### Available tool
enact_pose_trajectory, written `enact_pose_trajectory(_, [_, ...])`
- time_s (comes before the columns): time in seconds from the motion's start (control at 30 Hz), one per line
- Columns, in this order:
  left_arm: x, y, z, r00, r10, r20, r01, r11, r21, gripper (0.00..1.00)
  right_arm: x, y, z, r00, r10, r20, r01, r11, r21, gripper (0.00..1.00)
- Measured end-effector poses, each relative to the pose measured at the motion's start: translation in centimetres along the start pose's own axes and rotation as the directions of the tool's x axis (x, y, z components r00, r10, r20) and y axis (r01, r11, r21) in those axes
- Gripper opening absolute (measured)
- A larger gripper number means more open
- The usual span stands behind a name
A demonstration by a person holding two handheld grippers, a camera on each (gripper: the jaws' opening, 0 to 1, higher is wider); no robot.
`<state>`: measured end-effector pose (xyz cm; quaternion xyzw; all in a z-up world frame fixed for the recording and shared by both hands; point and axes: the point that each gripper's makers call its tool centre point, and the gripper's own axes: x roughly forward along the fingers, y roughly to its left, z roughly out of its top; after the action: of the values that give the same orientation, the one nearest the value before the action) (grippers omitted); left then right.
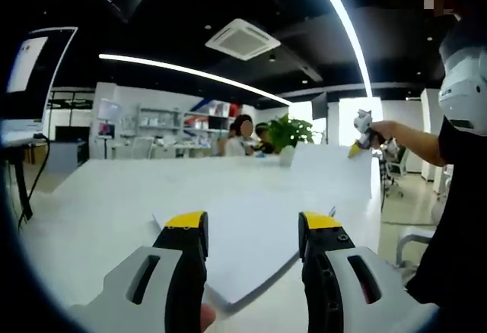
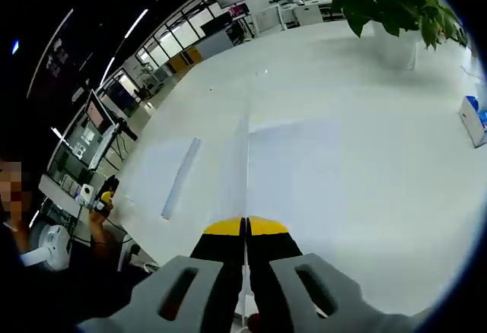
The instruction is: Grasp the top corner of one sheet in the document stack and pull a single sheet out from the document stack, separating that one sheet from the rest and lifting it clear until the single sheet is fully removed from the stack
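- The left claw (image 1: 252,226) hovers released, jaws well apart, over the document stack (image 1: 251,253) lying on the white worktop (image 1: 106,196).
- The right claw (image 2: 245,227) is clenched on the edge of a single sheet (image 2: 246,166), held raised on edge above the worktop (image 2: 365,158).
- A potted plant (image 1: 288,134) stands at the worktop's far end.
- Beyond: office shelving, seated people, strip lights (image 1: 190,71) on a dark ceiling.

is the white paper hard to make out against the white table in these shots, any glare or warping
Left gripper view: ceiling light strips bow from fisheye; the lifted sheet blends into the pale table, the stack showing by its shadowed edge. Right gripper view: the sheet is edge-on, a thin line between the shut right gripper jaws.
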<state>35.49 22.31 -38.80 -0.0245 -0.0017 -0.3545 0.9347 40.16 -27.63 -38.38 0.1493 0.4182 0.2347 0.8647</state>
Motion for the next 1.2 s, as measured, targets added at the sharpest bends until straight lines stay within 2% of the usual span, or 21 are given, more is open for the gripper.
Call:
enact_pose_trajectory(0.23, [-0.3,0.0,-0.3,1.000,-0.004,-0.006,0.004,1.000,-0.002,0.48,0.6,-0.2,-0.7,0.998,-0.011,0.055,0.008,0.998,0.055,0.02])
enact_pose_trajectory(0.37, [-0.3,0.2,-0.5,1.000,0.002,-0.013,-0.002,1.000,-0.009,0.48,0.8,-0.6,-0.8,0.990,-0.037,0.136,0.022,0.994,0.111,0.02])
enact_pose_trajectory(0.4, [-0.3,0.2,-0.6,1.000,0.002,-0.013,-0.002,1.000,-0.010,0.48,1.6,-1.3,0.0,0.987,-0.045,0.154,0.025,0.991,0.131,0.02])
enact_pose_trajectory(0.5, [-0.1,0.0,-0.6,1.000,-0.004,-0.012,0.004,1.000,-0.009,0.48,2.3,-0.6,-1.1,0.981,-0.048,0.190,0.017,0.987,0.162,0.02])
enact_pose_trajectory(0.53, [-0.1,-0.1,-0.6,1.000,-0.006,-0.011,0.006,1.000,-0.009,0.48,2.0,-1.6,-1.0,0.980,-0.044,0.193,0.011,0.986,0.167,0.02])
enact_pose_trajectory(0.63, [0.1,0.0,-0.4,1.000,0.005,0.000,-0.005,1.000,0.000,0.47,3.1,-1.7,-1.6,0.977,-0.053,0.208,0.013,0.982,0.188,0.02])
enact_pose_trajectory(0.73, [0.0,0.0,0.1,1.000,0.009,0.017,-0.009,1.000,-0.001,0.47,3.8,0.1,-2.2,0.975,-0.057,0.214,0.011,0.978,0.209,0.02])
enact_pose_trajectory(0.9, [-0.2,0.1,0.0,1.000,0.009,0.003,-0.009,1.000,0.004,0.47,4.1,0.6,-2.6,0.971,-0.090,0.221,0.036,0.970,0.238,0.02])
enact_pose_trajectory(1.1, [-0.1,0.1,-0.6,1.000,0.005,-0.013,-0.005,1.000,-0.007,0.48,4.7,1.3,-3.7,0.972,-0.127,0.197,0.081,0.971,0.225,0.02])
enact_pose_trajectory(1.13, [0.0,0.0,-0.6,1.000,0.001,-0.014,-0.001,1.000,-0.006,0.48,4.6,3.0,-3.9,0.972,-0.138,0.193,0.095,0.972,0.215,0.02])
enact_pose_trajectory(1.2, [0.0,-0.3,-0.5,1.000,-0.008,-0.016,0.008,1.000,-0.003,0.48,4.6,4.0,-4.1,0.970,-0.151,0.188,0.112,0.973,0.200,0.02])
